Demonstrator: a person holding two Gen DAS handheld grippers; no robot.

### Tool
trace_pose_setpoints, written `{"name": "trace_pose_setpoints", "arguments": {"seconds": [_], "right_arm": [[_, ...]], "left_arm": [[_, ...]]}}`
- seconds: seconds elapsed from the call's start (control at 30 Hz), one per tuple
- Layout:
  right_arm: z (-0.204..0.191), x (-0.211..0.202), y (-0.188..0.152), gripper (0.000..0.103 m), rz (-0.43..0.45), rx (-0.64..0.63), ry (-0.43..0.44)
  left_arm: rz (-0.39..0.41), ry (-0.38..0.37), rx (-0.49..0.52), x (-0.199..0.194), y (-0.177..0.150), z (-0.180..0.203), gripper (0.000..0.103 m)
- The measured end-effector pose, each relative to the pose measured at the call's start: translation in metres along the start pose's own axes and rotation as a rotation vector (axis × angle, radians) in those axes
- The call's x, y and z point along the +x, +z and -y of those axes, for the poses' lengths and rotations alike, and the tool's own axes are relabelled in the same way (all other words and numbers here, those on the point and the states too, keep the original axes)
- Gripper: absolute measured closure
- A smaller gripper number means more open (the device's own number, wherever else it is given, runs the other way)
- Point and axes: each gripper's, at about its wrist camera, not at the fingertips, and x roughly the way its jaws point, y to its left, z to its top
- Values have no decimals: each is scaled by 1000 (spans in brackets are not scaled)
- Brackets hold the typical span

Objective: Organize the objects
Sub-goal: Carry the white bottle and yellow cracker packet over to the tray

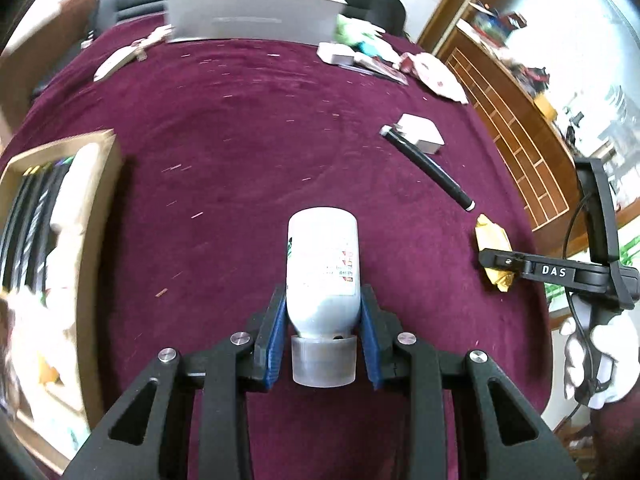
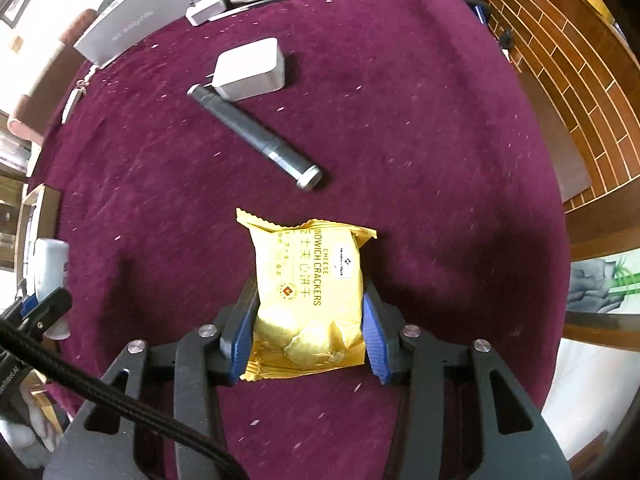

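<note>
So the white bottle (image 1: 322,258) with the clear cap is pinched between the left gripper (image 1: 323,334) fingers, cap end toward the camera, held up over the maroon-covered bench (image 1: 248,128). Just off to its left, at the bench's left edge, sits a cardboard box (image 1: 102,208) already stuffed with things, though it's too blurry to tell what.

Over at the right edge, the yellow pack of cheese sandwich crackers (image 2: 308,300) lies on the cloth between the right gripper (image 2: 308,334) fingers. The blue pads sit right against both sides of the wrapper, so it looks like they're squeezing it. A white-gloved hand (image 1: 596,360) holds that gripper's handle.

Further toward the middle there's a dark cylinder-shaped tube (image 2: 256,138) lying diagonally, one end touching a white charger brick (image 2: 252,68). At the far edge sit a grey flat box (image 1: 256,12) and a messy pile of packets and wrappers (image 1: 384,60).
</note>
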Motion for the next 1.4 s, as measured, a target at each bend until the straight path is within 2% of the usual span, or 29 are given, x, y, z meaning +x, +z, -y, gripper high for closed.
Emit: {"name": "trace_pose_setpoints", "arguments": {"seconds": [0.23, 0.53, 0.7, 1.03, 1.4], "right_arm": [[-31, -10, -15, 58, -22, -13, 73], [-112, -3, -23, 58, -83, -84, 196], [-159, 2, -28, 58, -110, -144, 235], [-238, 2, -38, 57, -132, -240, 278], [-303, 14, -47, 57, -174, -255, 320]], "left_arm": [[33, -11, -104, -48, -30, -51, 74], [53, 82, -165, -84, -56, -108, 74], [59, 137, -177, -97, -65, -137, 74], [53, 191, -178, -111, -71, -187, 74], [-17, 155, -184, -94, -74, -236, 74]]}}
